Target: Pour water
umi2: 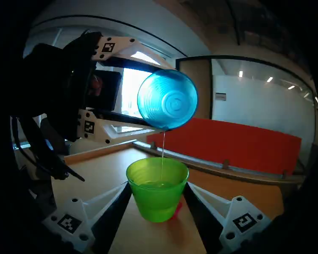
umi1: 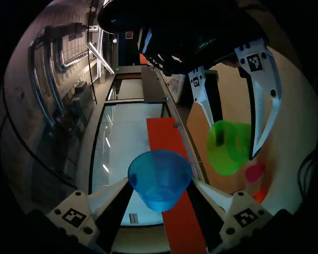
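We list blue cup (umi2: 167,99), clamped by left fingers (umi1: 106,190), tipped so its trickle (umi2: 163,148) lands in green cup (umi2: 157,192), seemingly clamped upright by right fingers (umi2: 104,195).

— What is the blue cup (umi2: 167,99) made of?
— Thin see-through plastic, glossy, with fine ridges round its wall. The green cup (umi2: 158,192) is the same sort of plastic, but smoother and shiny.
— And the table (umi2: 101,169)?
— A wood-look top, smooth and matt.
— The right gripper fingers (umi2: 97,202)?
— Matt white plastic outside, dull black on the inner faces, with flat printed tags. The red panel (umi2: 244,146) behind looks even and matt.
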Action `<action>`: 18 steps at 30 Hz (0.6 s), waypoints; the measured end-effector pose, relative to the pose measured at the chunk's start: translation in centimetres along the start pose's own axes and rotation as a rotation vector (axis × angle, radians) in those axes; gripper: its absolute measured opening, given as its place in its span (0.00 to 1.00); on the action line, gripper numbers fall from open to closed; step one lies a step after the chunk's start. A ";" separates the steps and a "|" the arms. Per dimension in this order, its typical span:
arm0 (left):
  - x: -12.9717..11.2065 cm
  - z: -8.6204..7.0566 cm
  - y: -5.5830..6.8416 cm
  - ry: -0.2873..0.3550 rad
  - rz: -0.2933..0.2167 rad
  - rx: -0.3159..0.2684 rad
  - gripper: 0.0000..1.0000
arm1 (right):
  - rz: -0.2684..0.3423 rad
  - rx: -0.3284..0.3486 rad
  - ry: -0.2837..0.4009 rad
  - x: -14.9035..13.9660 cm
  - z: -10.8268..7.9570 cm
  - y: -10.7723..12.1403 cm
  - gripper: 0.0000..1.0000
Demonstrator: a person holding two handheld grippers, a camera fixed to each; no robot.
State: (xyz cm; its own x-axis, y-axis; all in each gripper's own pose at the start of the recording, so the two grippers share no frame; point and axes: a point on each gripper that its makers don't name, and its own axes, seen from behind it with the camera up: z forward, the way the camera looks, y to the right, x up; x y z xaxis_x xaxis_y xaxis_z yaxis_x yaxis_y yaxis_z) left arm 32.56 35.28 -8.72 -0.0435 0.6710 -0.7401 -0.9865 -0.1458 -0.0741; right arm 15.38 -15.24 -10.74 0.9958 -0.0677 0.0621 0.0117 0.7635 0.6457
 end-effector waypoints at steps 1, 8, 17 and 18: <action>0.0 0.0 0.0 0.000 0.002 0.001 0.84 | 0.000 0.000 0.001 0.0 0.0 0.0 0.87; 0.1 -0.3 -0.1 -0.003 0.013 0.004 0.84 | -0.002 -0.001 0.003 0.1 -0.1 0.1 0.87; -0.4 0.4 -0.7 -0.007 -0.035 0.006 0.84 | -0.003 -0.001 0.005 0.1 -0.1 0.0 0.87; -0.6 0.4 -0.7 -0.009 -0.050 0.004 0.84 | -0.003 -0.001 0.005 0.1 -0.1 0.0 0.87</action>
State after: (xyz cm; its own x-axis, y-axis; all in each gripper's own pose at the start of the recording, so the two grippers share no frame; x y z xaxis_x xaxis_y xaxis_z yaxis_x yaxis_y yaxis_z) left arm 33.17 35.33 -7.96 0.0041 0.6839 -0.7296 -0.9882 -0.1090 -0.1078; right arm 15.47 -15.17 -10.85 0.9961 -0.0673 0.0564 0.0151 0.7641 0.6449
